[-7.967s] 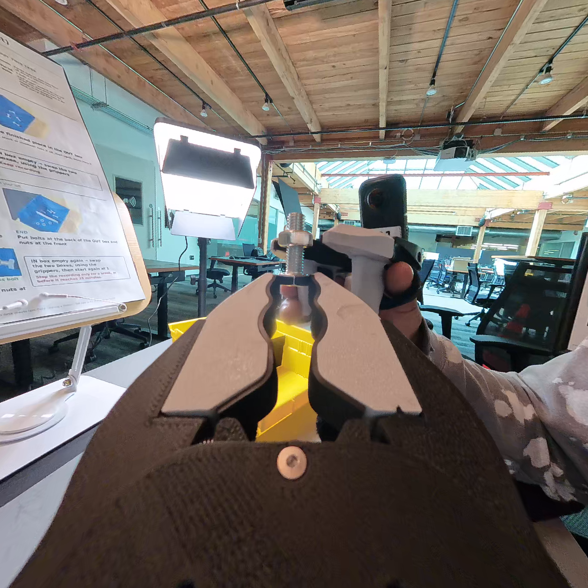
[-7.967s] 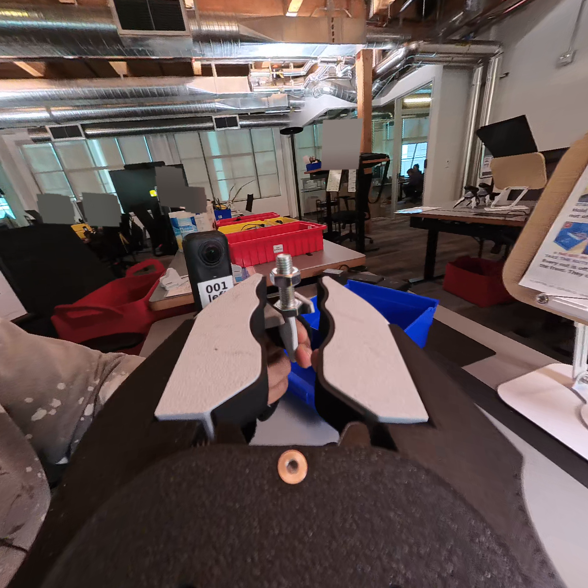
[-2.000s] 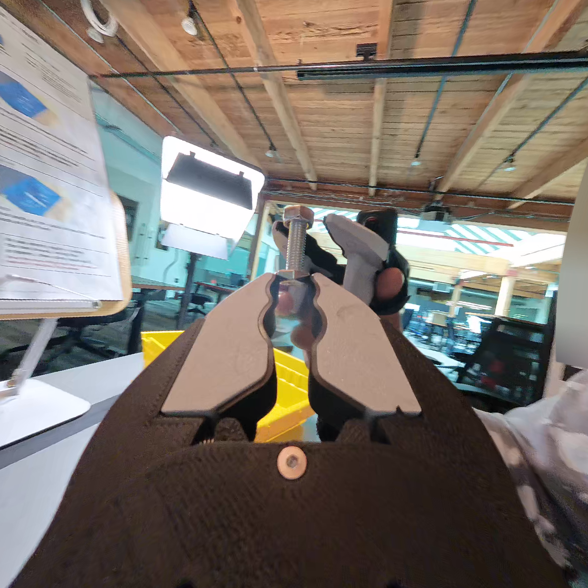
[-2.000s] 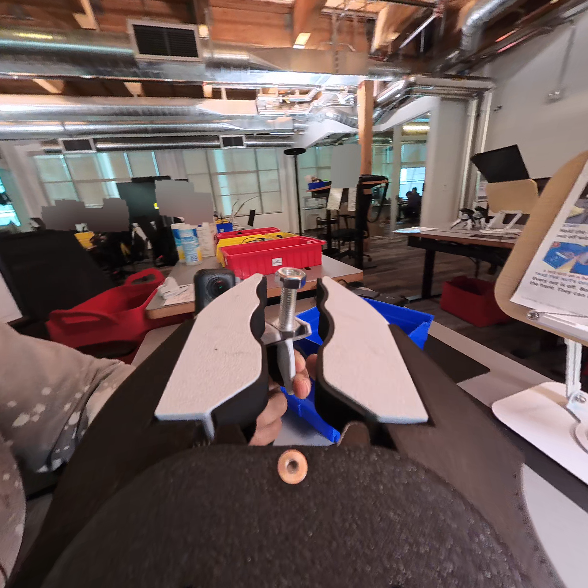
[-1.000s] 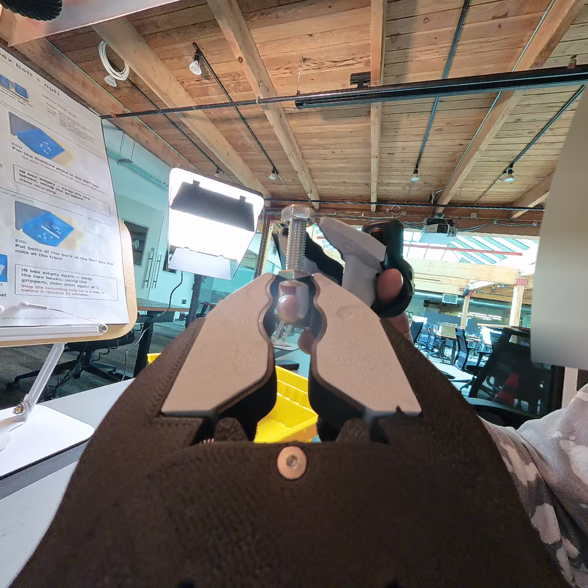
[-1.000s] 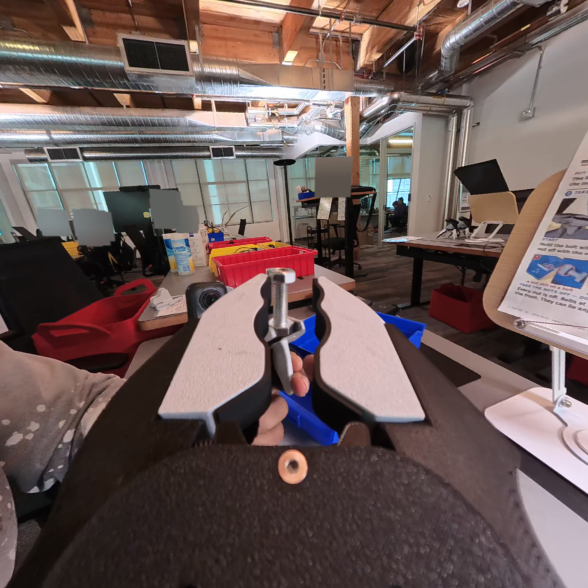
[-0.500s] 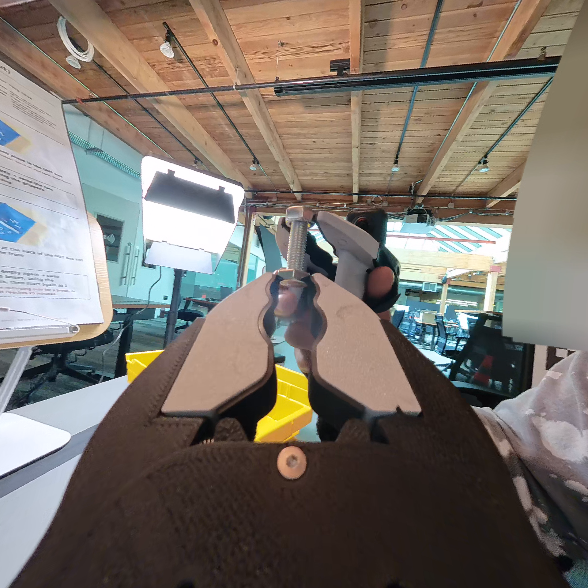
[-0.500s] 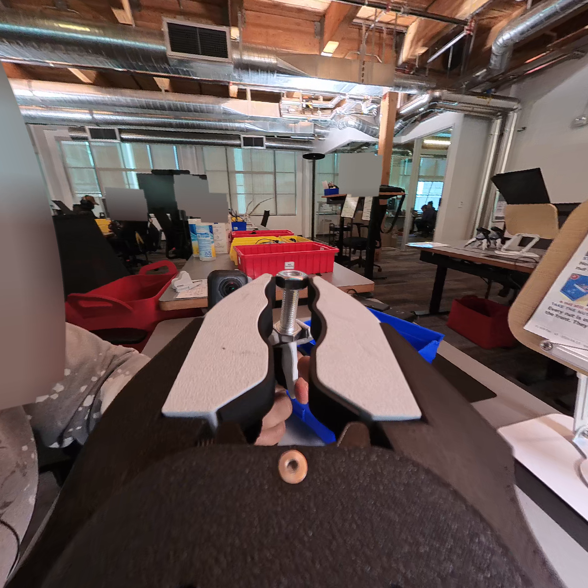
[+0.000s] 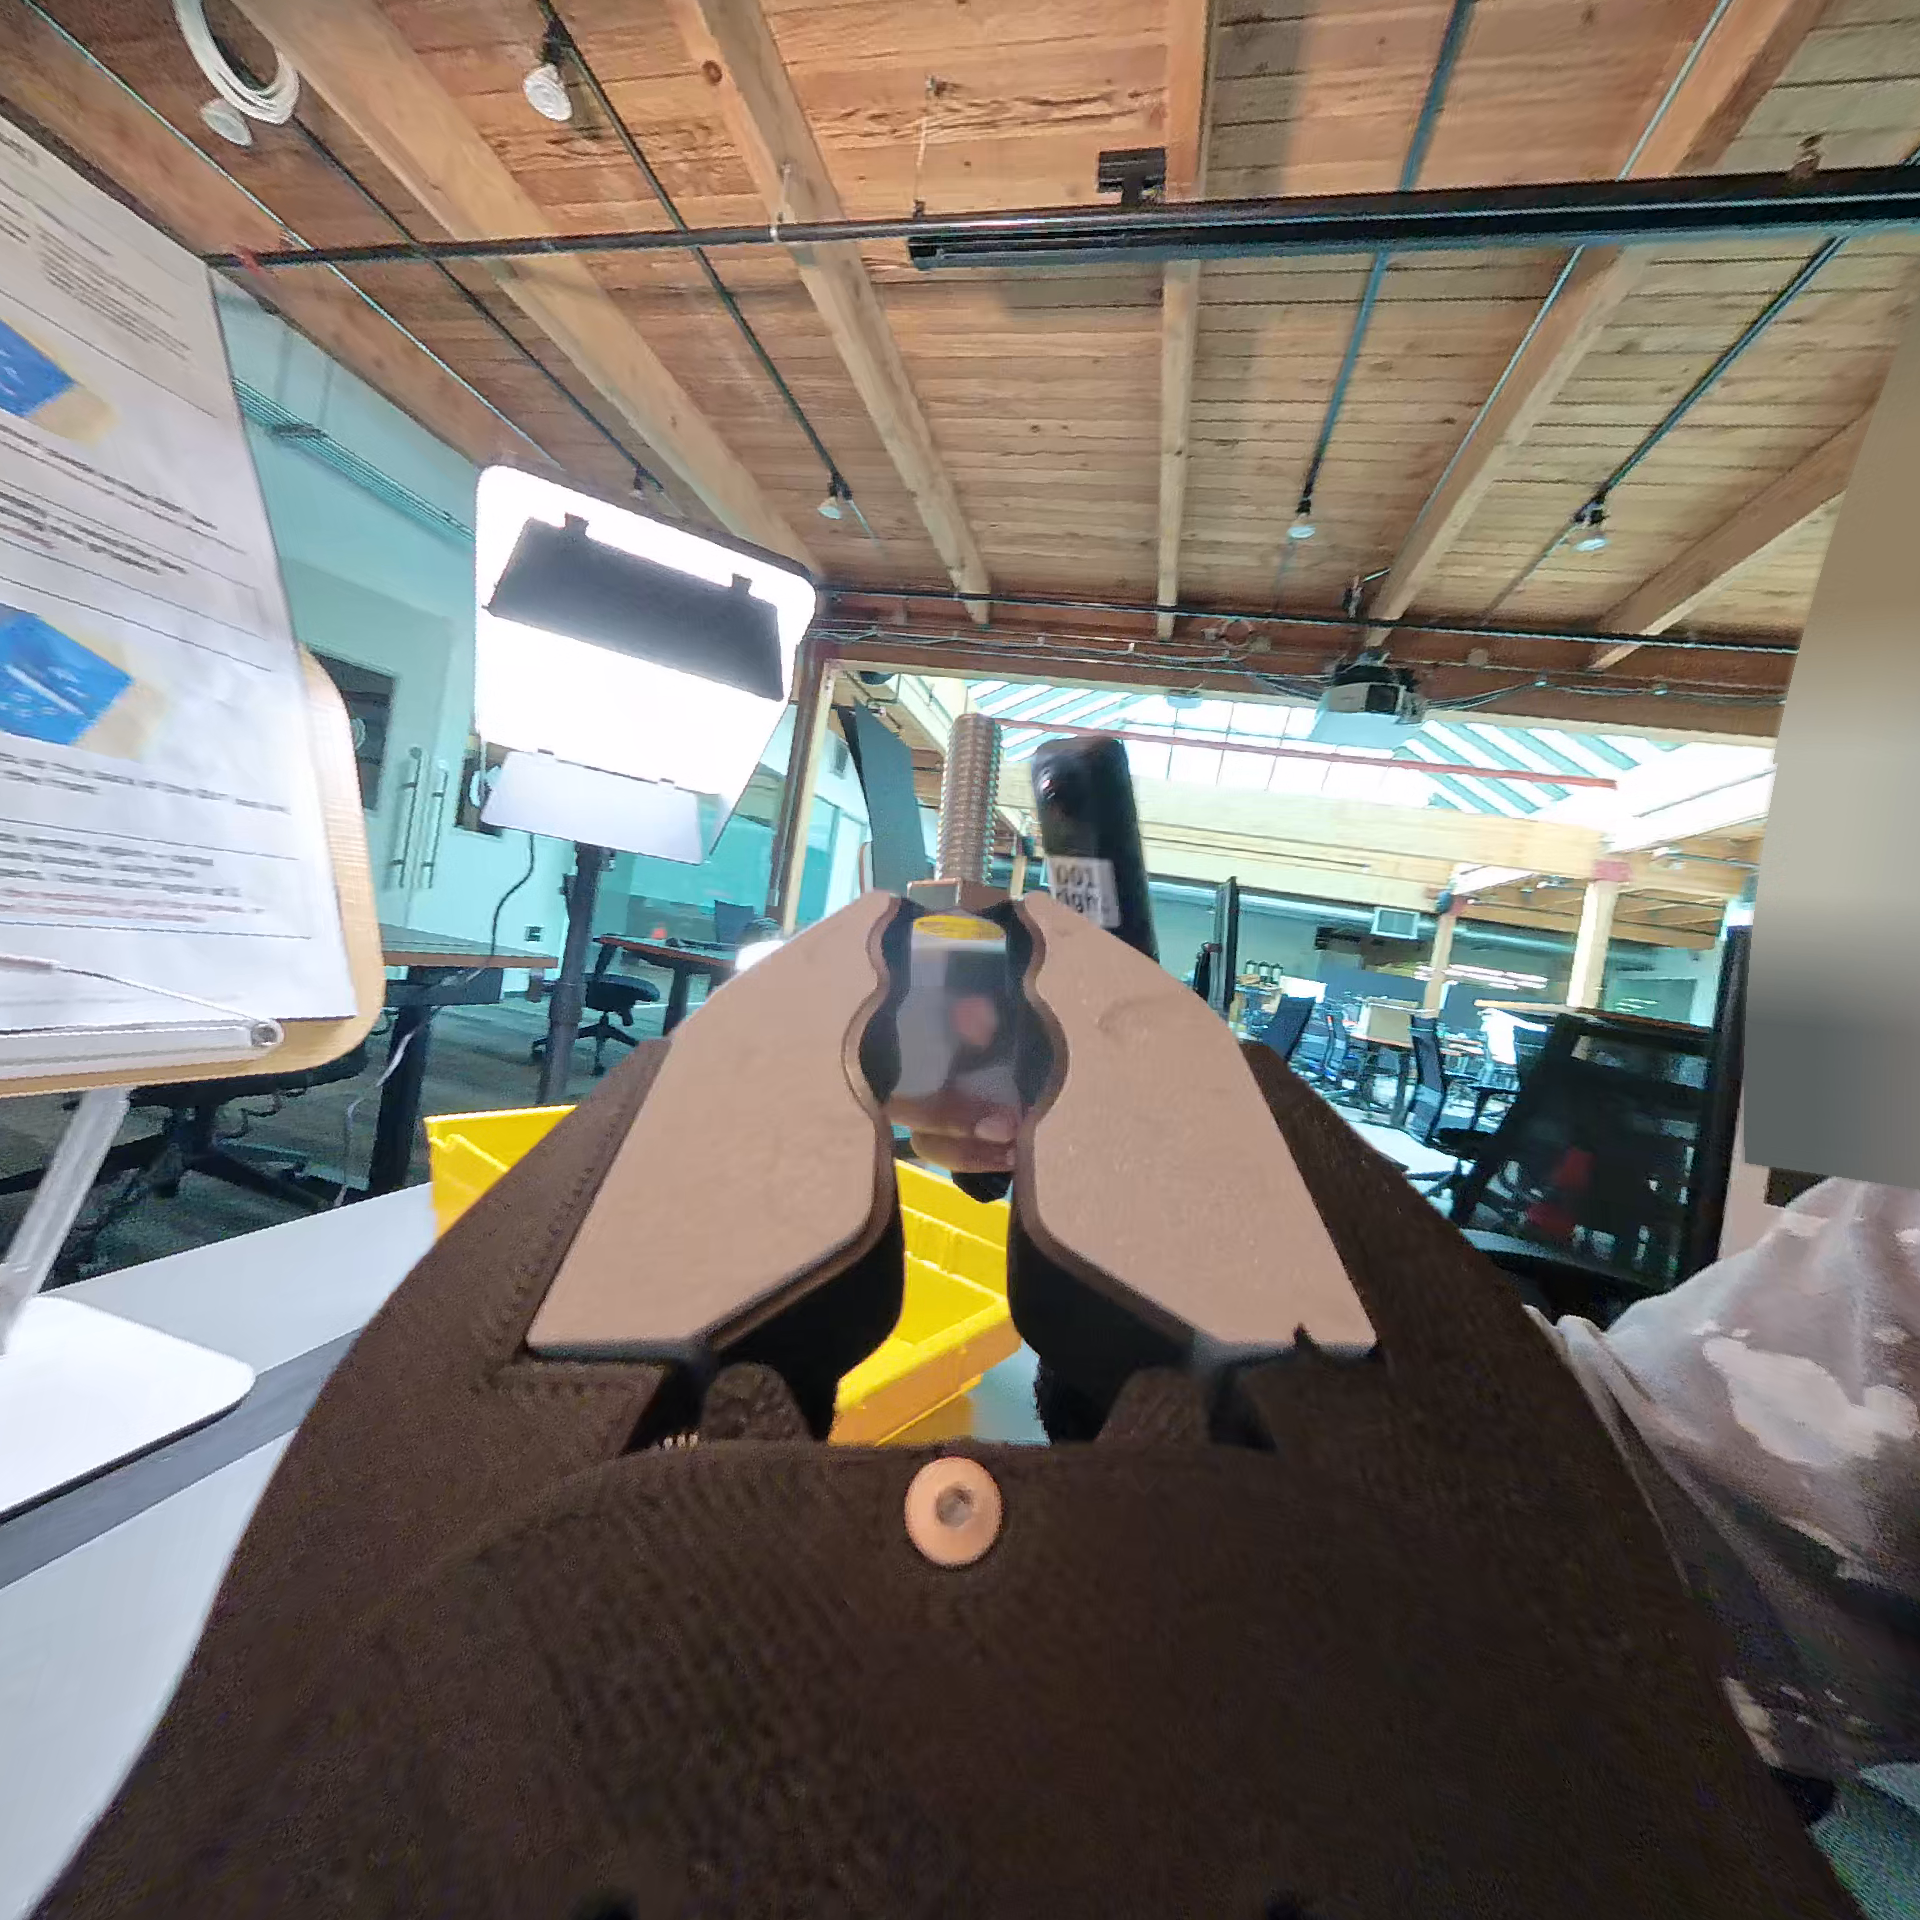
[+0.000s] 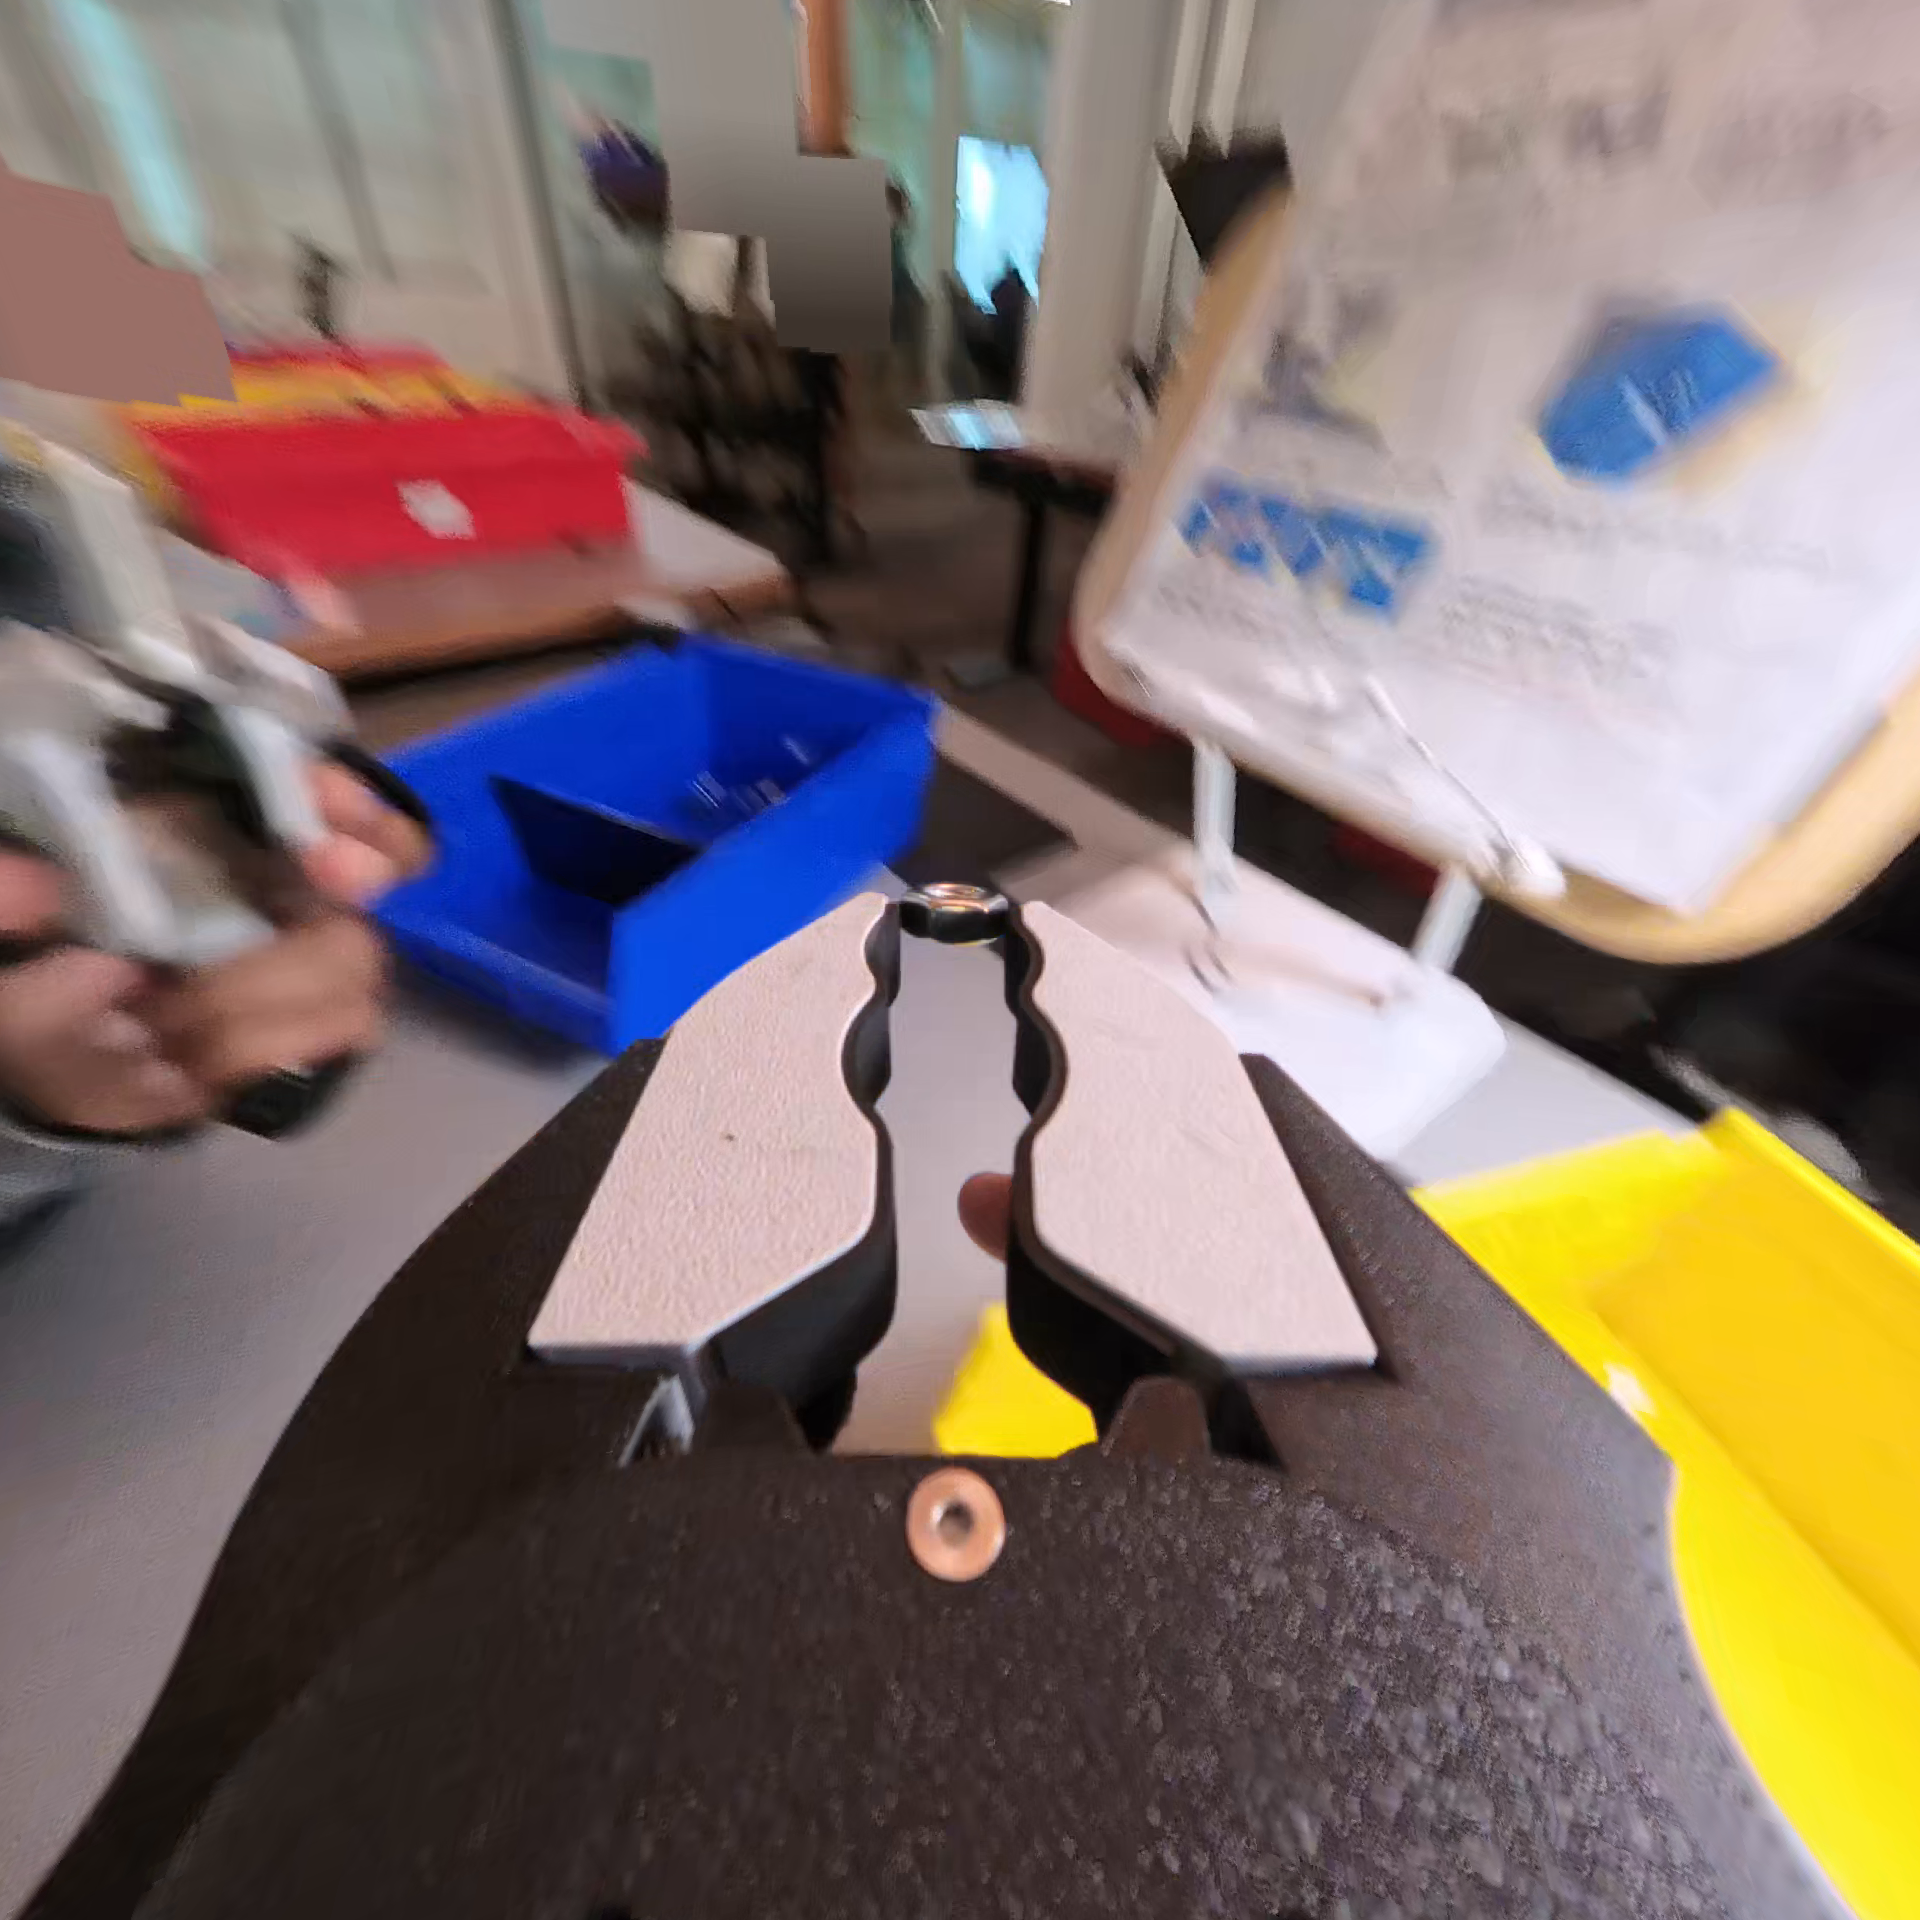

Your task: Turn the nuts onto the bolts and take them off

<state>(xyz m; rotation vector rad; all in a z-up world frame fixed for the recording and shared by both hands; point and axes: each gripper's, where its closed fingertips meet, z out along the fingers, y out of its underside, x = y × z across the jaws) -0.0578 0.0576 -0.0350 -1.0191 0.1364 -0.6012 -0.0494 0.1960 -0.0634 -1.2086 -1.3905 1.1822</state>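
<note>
Standing upright with its threaded end toward the ceiling, the bolt (image 9: 966, 805) is clamped by its hex head between the tips of the left gripper (image 9: 956, 914); its long axis runs vertically, crosswise to the fingers. No nut is seen on the exposed thread. The nut (image 10: 953, 914) is pinched separately at the very tips of the right gripper (image 10: 953, 925), lying flat with its bore facing upward, held above the grey tabletop (image 10: 208, 1299).

In the left wrist view alone, a black camera (image 9: 1091, 842) on the other gripper is seen just behind the bolt, along with a lit studio lamp (image 9: 634, 675), a wooden ceiling and a spattered grey sleeve (image 9: 1766, 1455) at the right edge. A yellow bin (image 9: 935, 1299) is visible beneath the fingers.

In the right wrist view, heavily blurred, a blue bin (image 10: 727, 810) is shown toward the far edge of the tabletop, the yellow bin (image 10: 1714, 1351) at the near right, and an instruction sheet on a stand (image 10: 1507, 520) at the far right. The left gripper's handle, gripped by a hand (image 10: 187, 966), appears at the left edge; the bolt cannot be made out there
</note>
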